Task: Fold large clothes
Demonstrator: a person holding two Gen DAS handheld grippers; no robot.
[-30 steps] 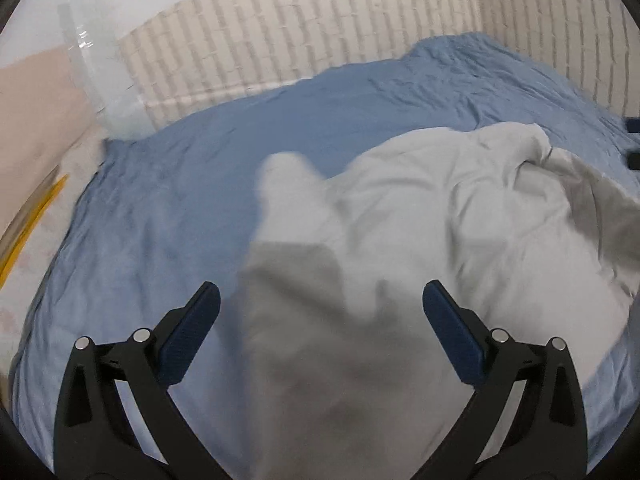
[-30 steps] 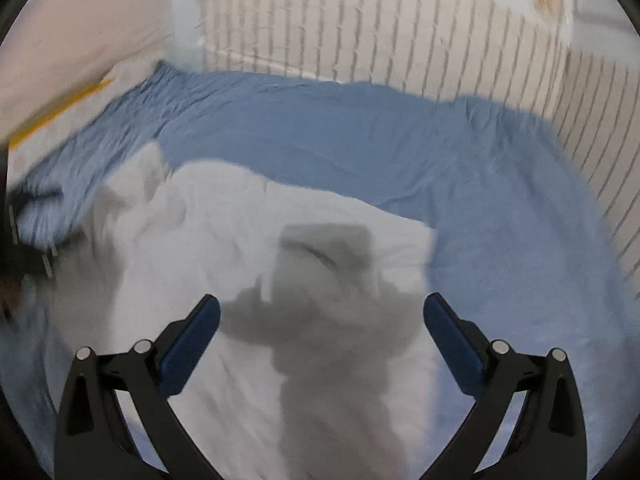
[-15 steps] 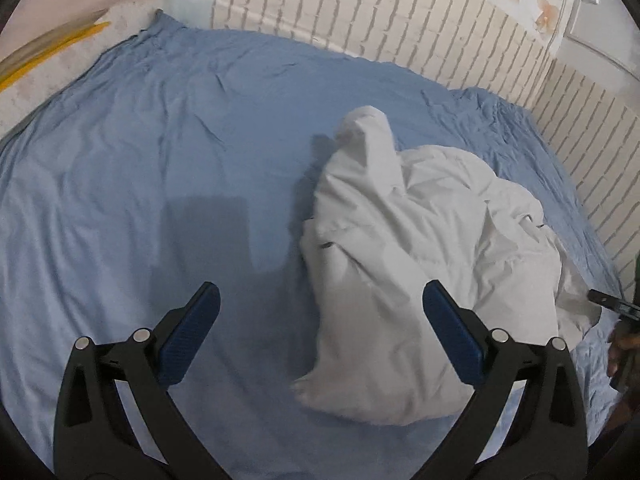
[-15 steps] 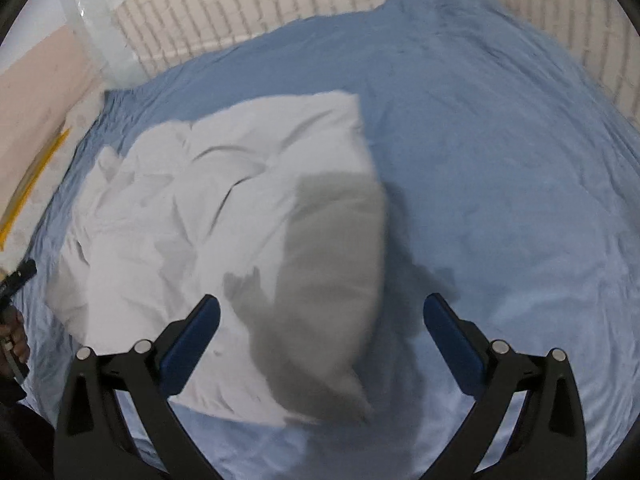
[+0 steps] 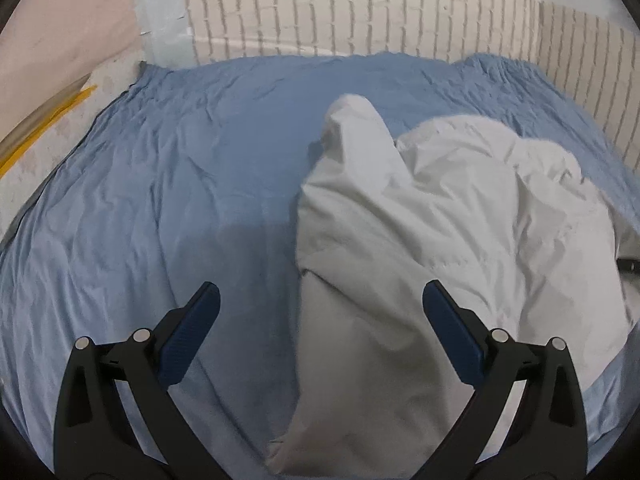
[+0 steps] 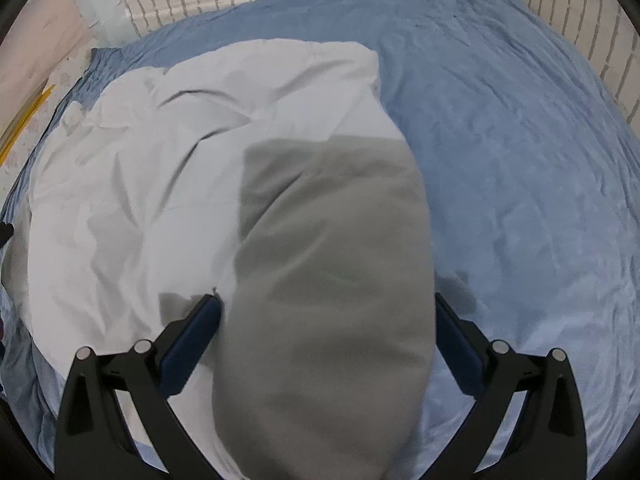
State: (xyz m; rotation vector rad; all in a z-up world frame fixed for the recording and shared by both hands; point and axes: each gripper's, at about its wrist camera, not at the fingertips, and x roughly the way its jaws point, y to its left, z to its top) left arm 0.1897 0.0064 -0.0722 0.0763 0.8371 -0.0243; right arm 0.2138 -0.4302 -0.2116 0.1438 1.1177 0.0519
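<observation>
white garment (image 5: pixel 440 240) lies crumpled on the blue-sheeted bed (image 5: pixel 180 200), not yet spread flat for folding. left tool (image 5: pixel 320 300) hovers wide and empty over its near edge. right tool (image 6: pixel 326 308) is also wide, straddling a raised fold, likely to pinch it.

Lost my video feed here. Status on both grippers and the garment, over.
Left gripper open, empty, over the garment's edge. Right gripper open, straddling a fold. White garment crumpled on the blue sheet, unfolded. Nothing in the way.
</observation>
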